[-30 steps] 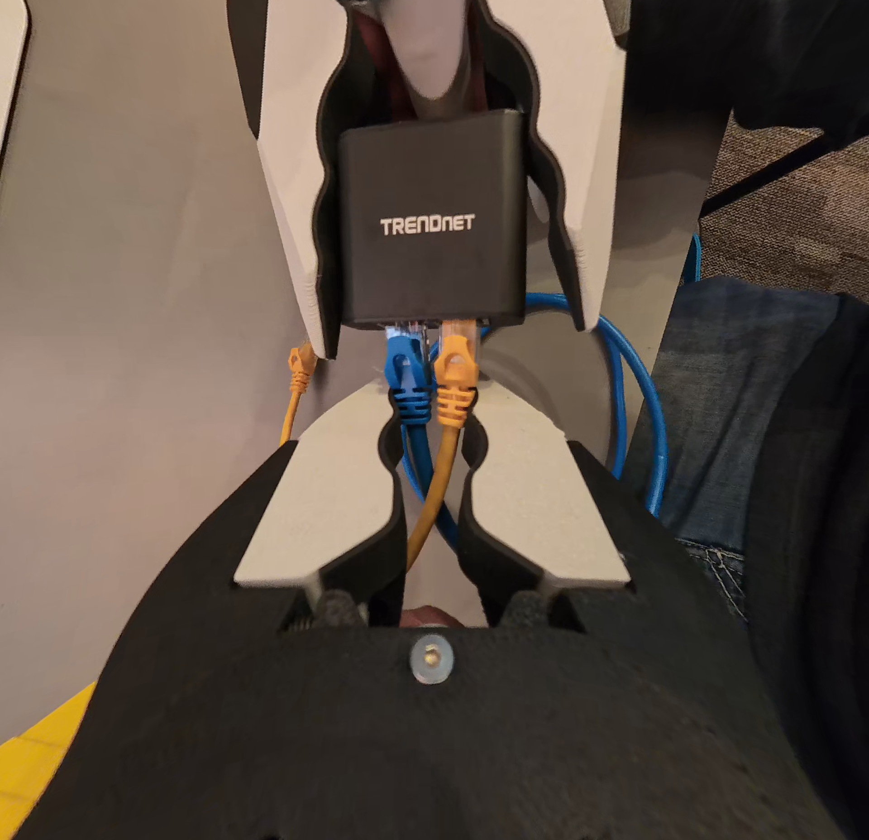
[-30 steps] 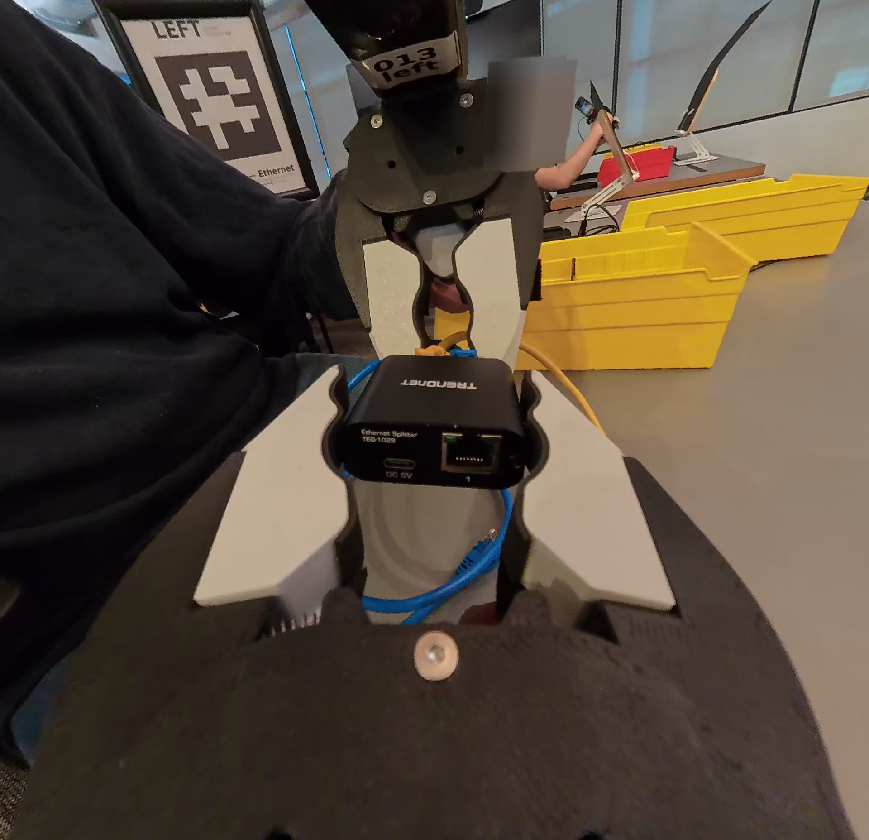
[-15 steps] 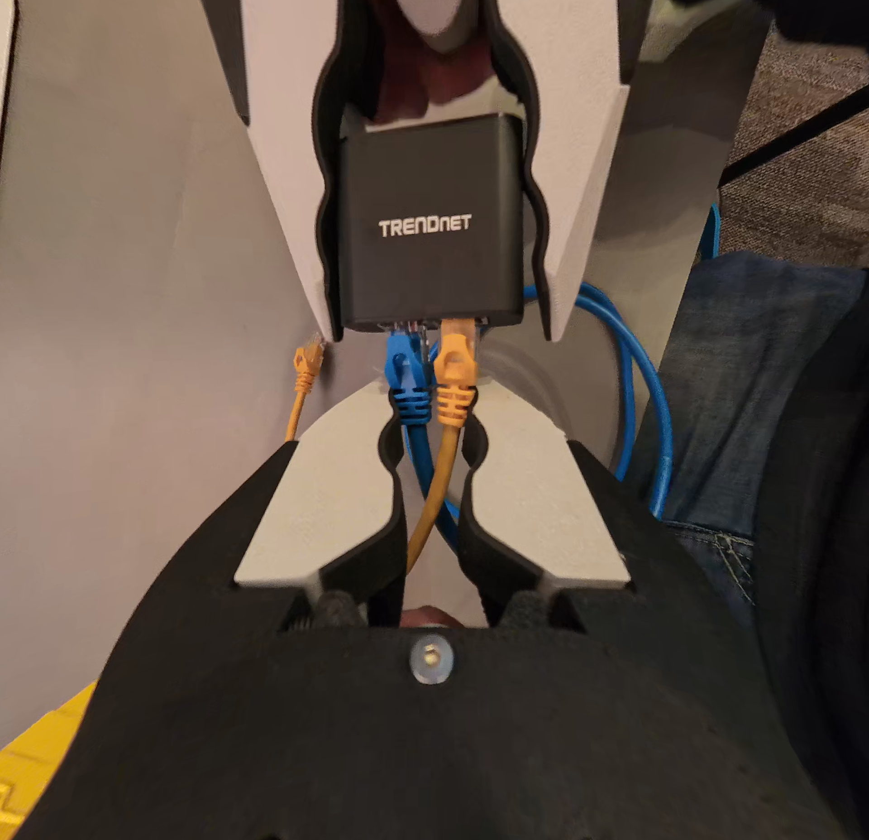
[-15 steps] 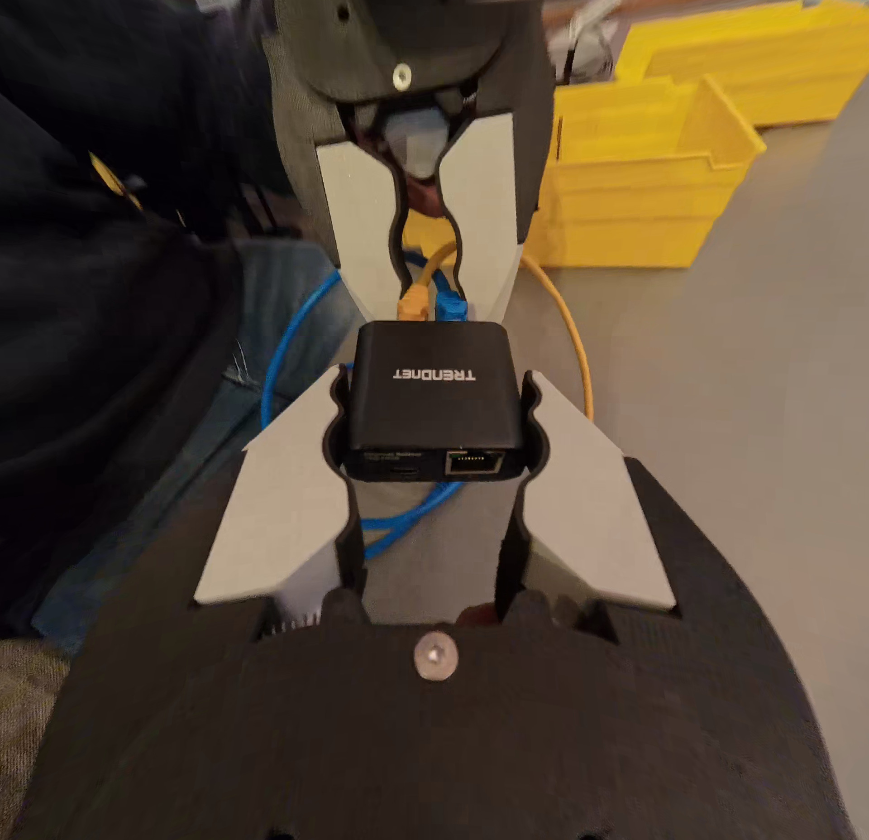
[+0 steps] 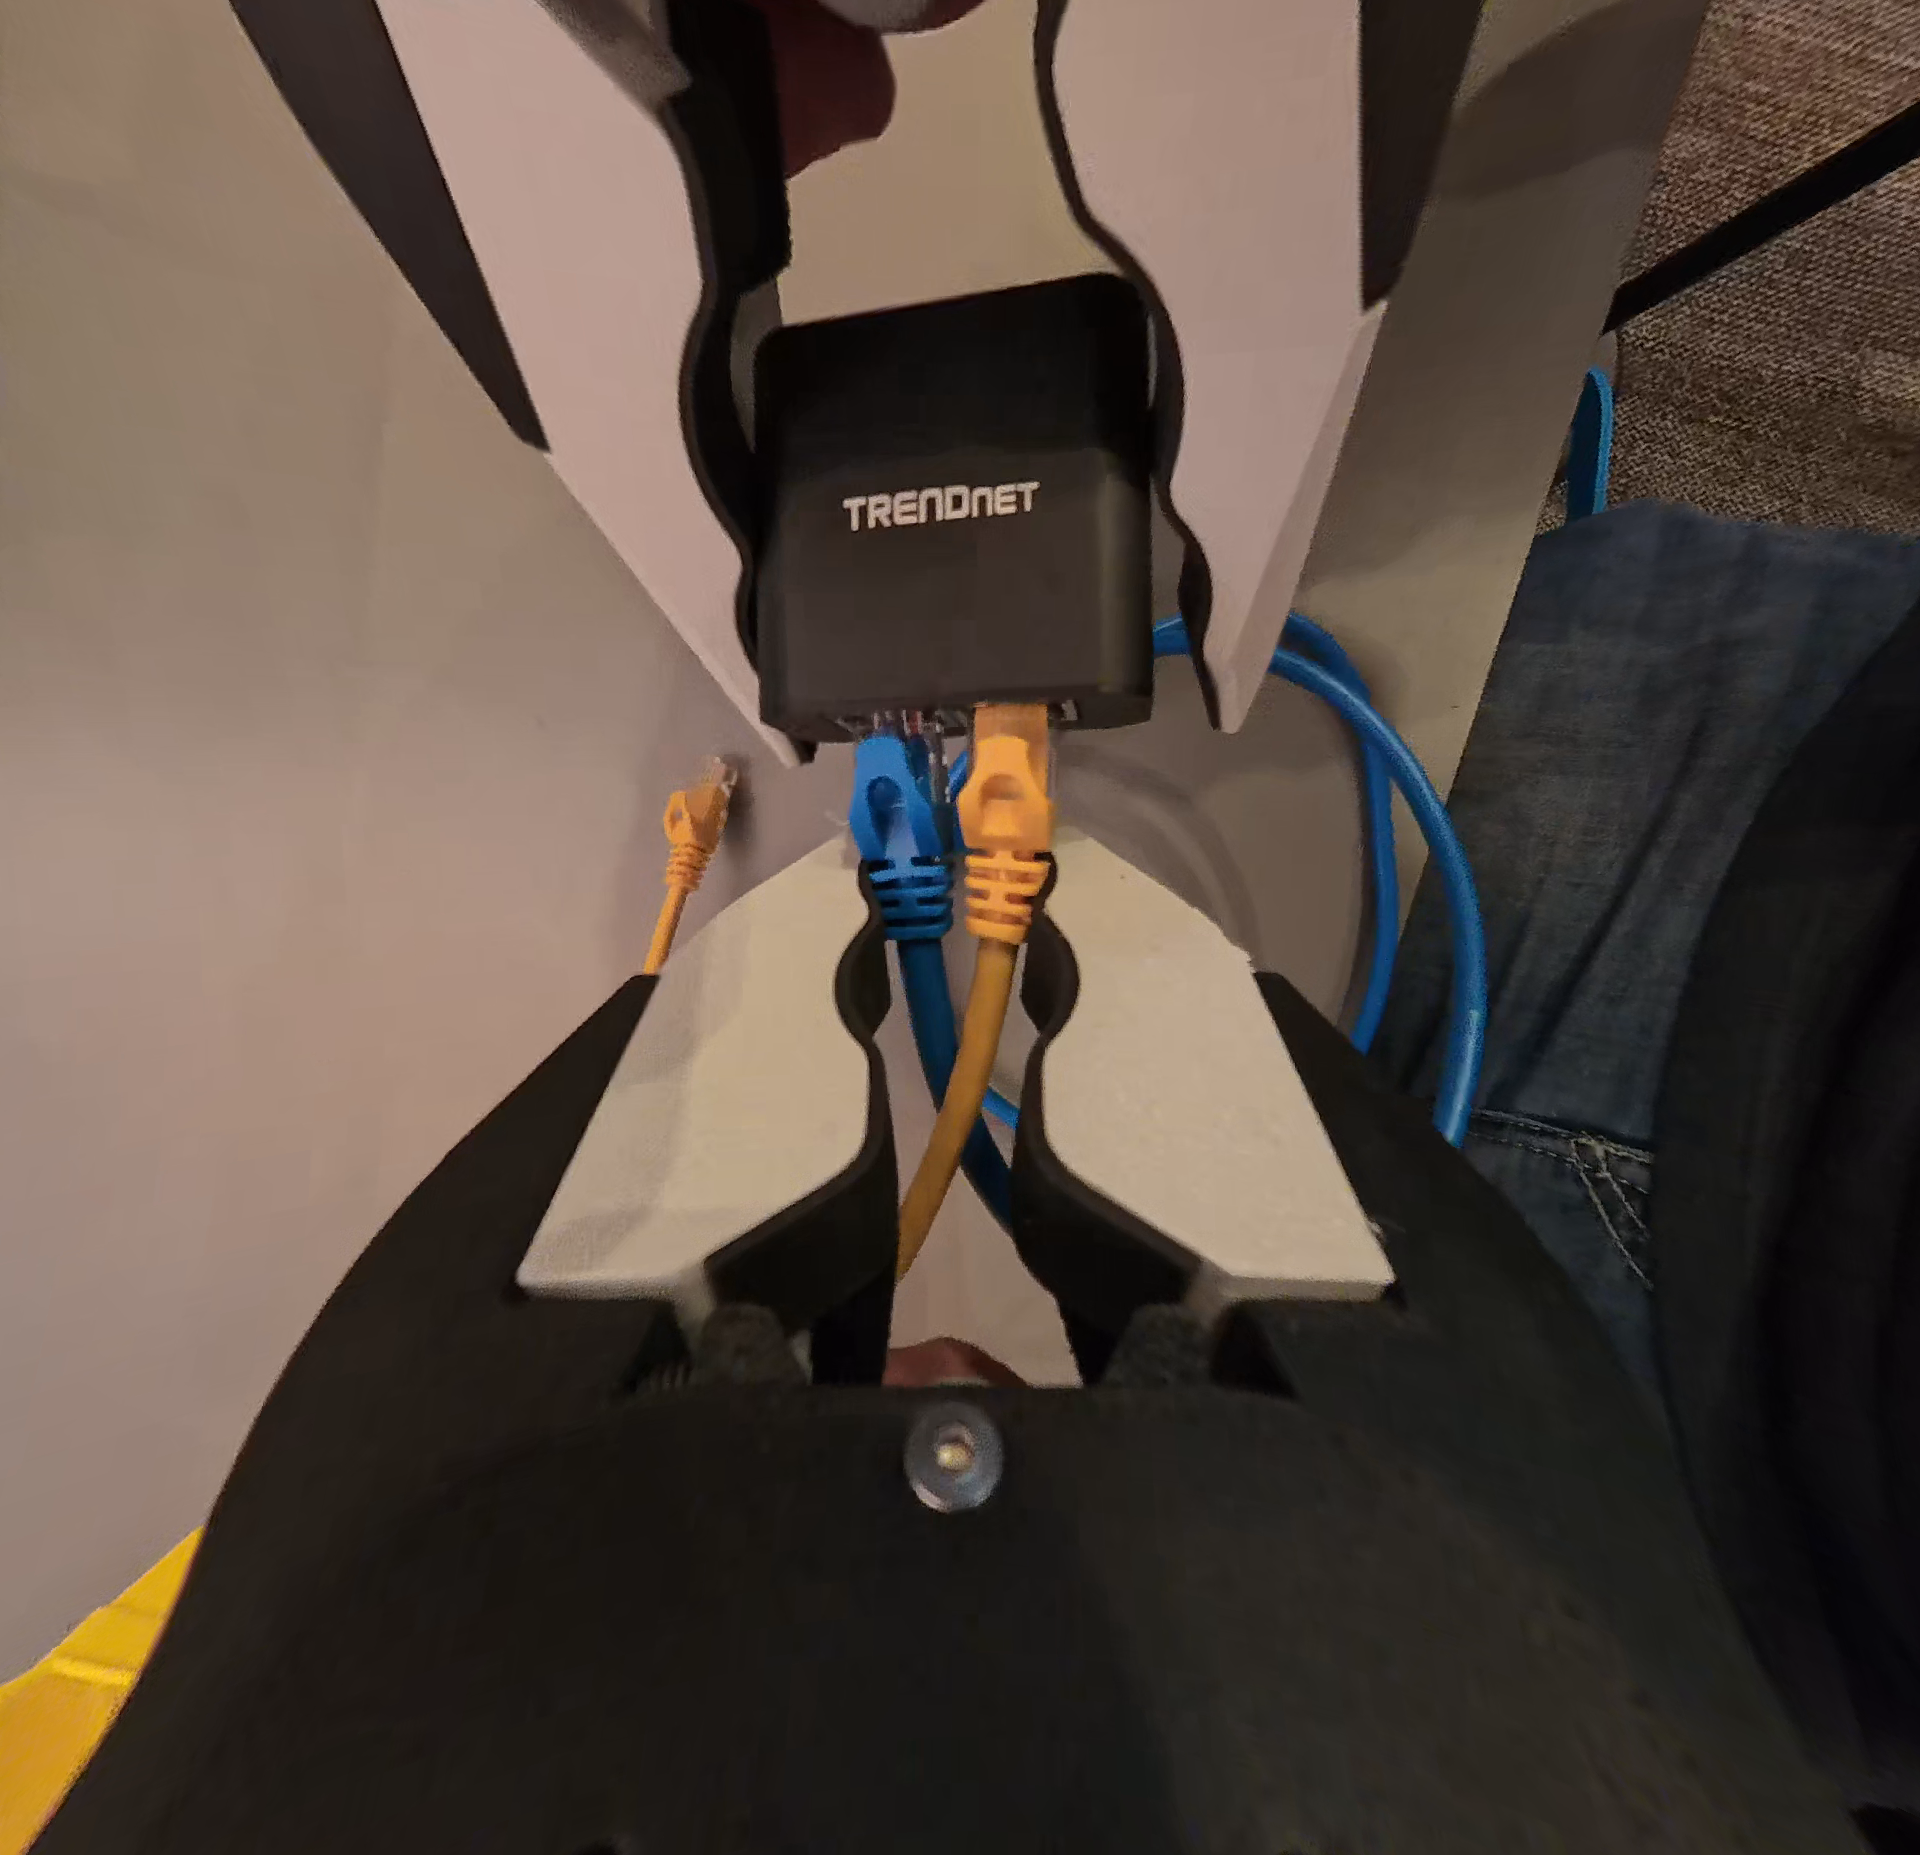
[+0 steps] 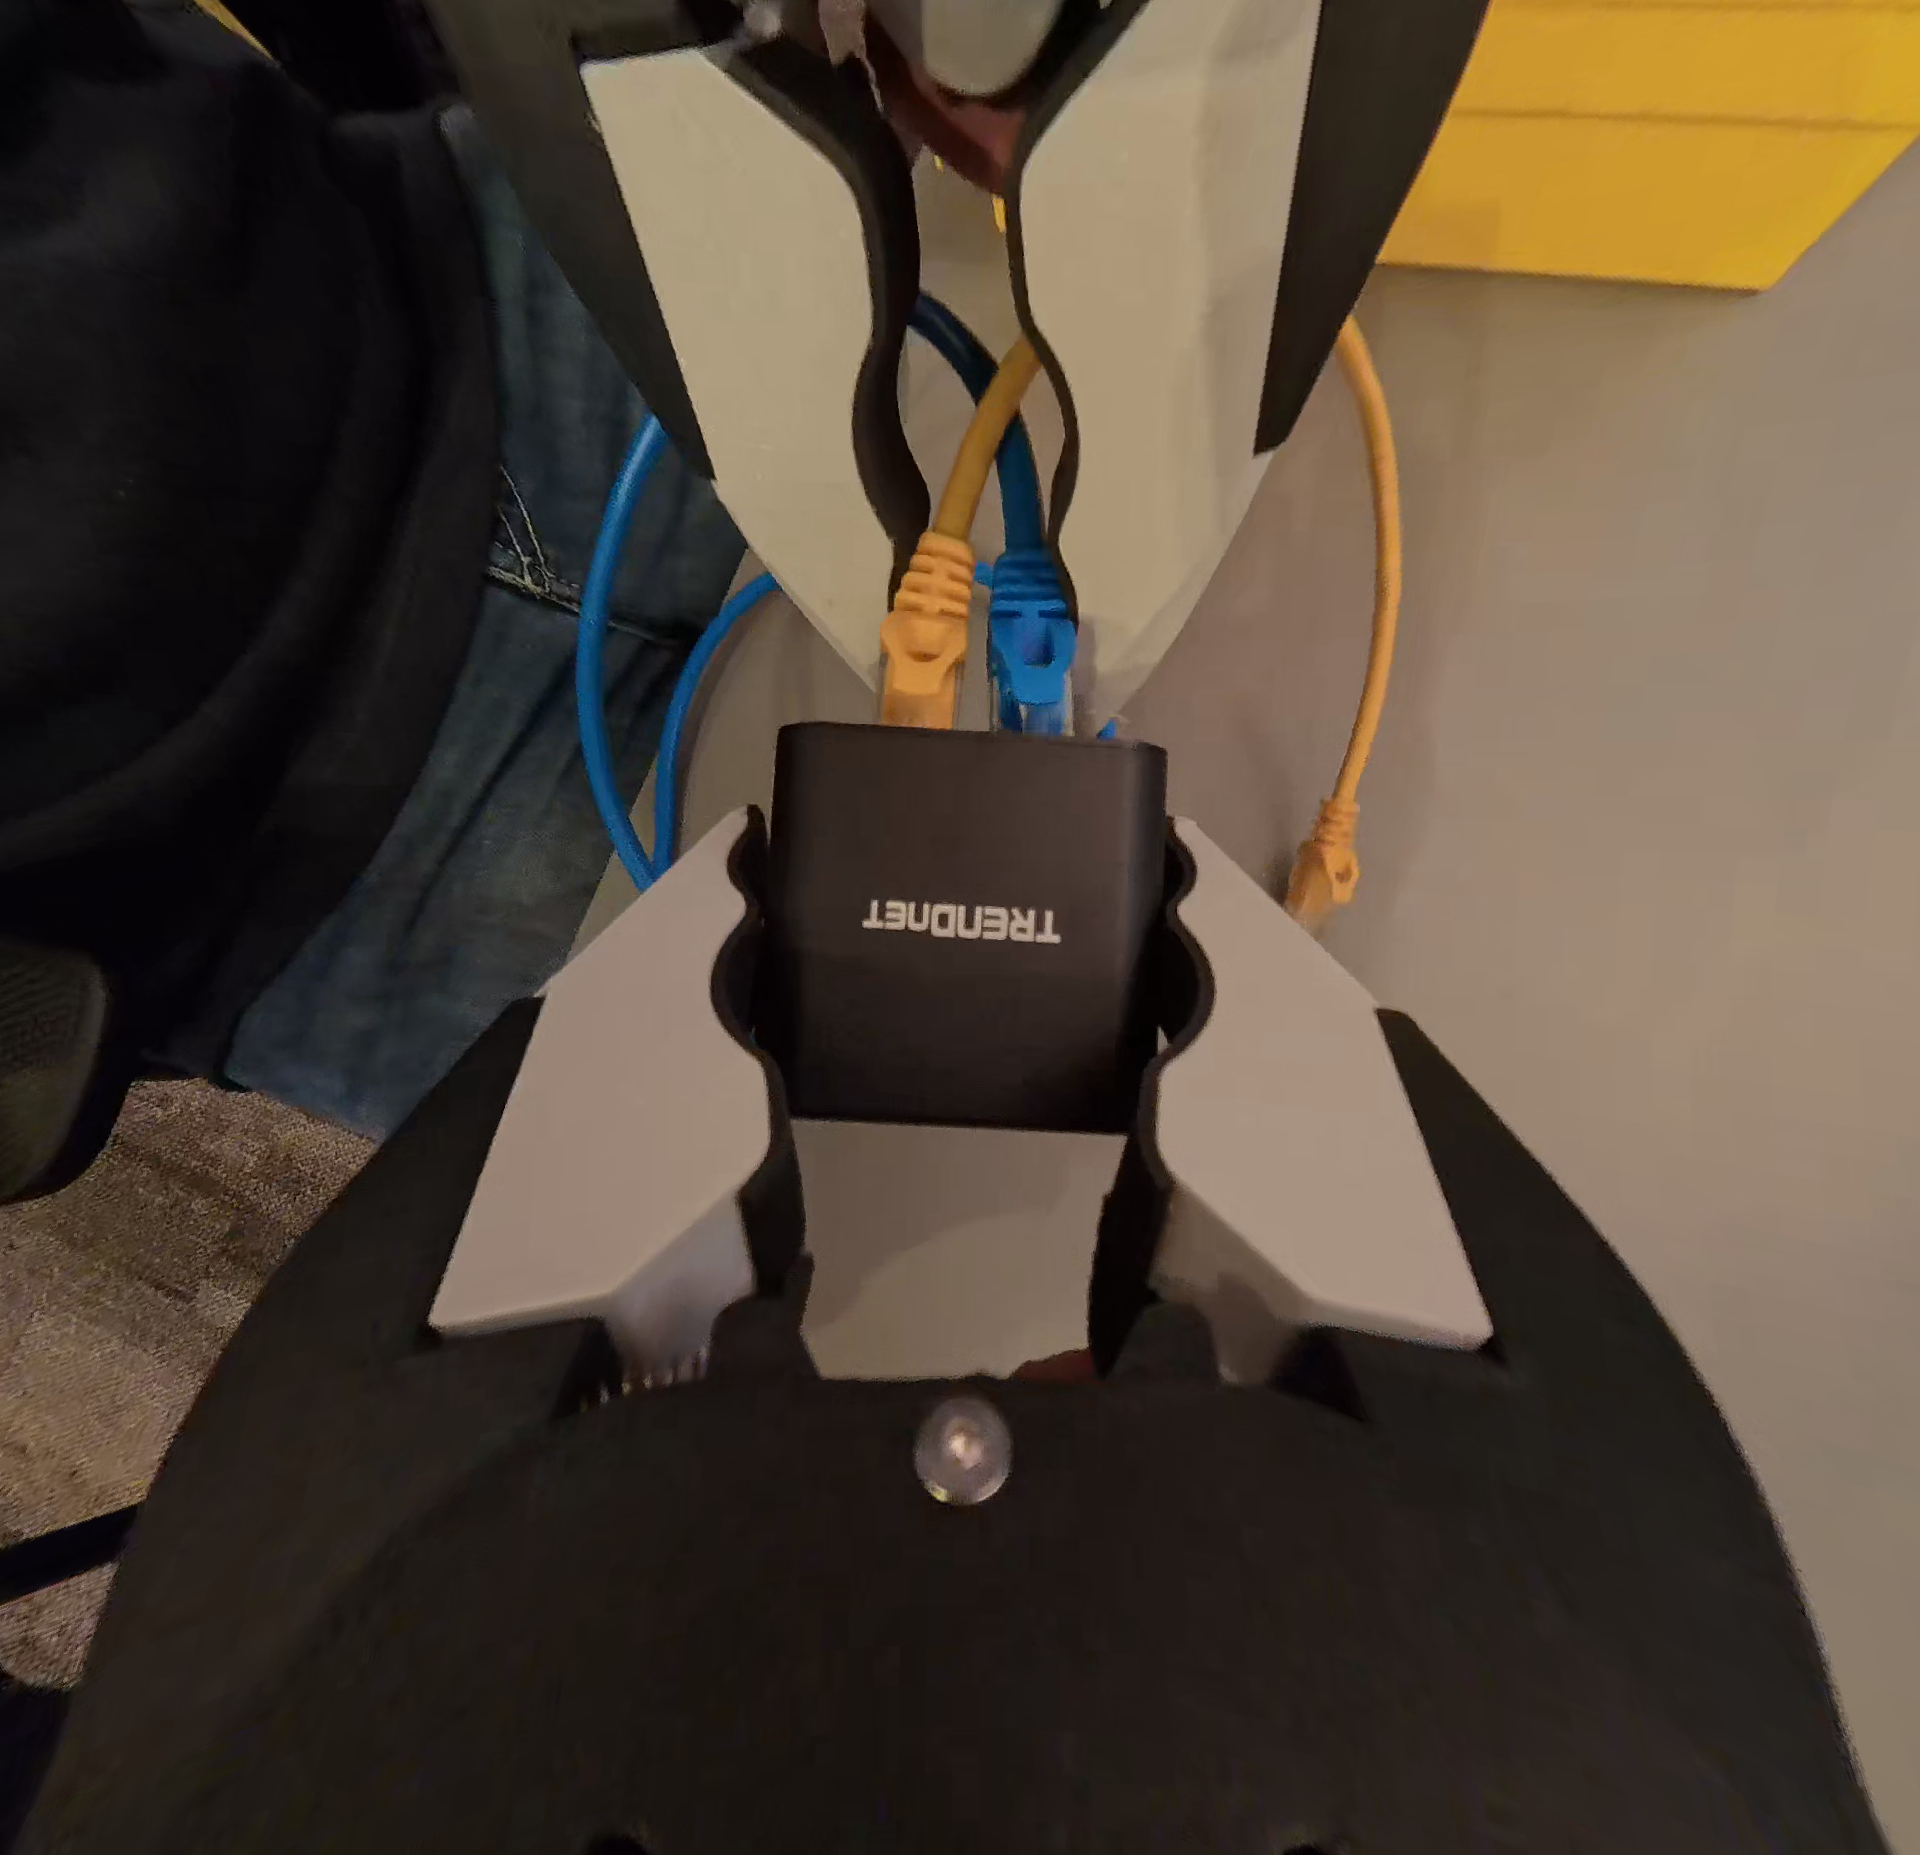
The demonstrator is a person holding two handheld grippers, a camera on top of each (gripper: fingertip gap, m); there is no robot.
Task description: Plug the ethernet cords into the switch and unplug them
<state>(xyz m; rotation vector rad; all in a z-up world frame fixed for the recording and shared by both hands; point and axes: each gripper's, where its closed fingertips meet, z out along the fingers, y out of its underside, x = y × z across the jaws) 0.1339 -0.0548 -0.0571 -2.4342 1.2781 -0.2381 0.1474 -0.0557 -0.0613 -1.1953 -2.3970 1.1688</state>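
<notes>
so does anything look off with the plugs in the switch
The blue plug sits less deep in the switch than the orange plug, its clear tip still showing. The left gripper pinches both boots at once.

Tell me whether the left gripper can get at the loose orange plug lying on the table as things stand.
Probably not right now. The left gripper is shut on the blue connector and orange connector plugged into the black switch. The loose orange plug lies uncovered to its left, so it must let go first.
</notes>
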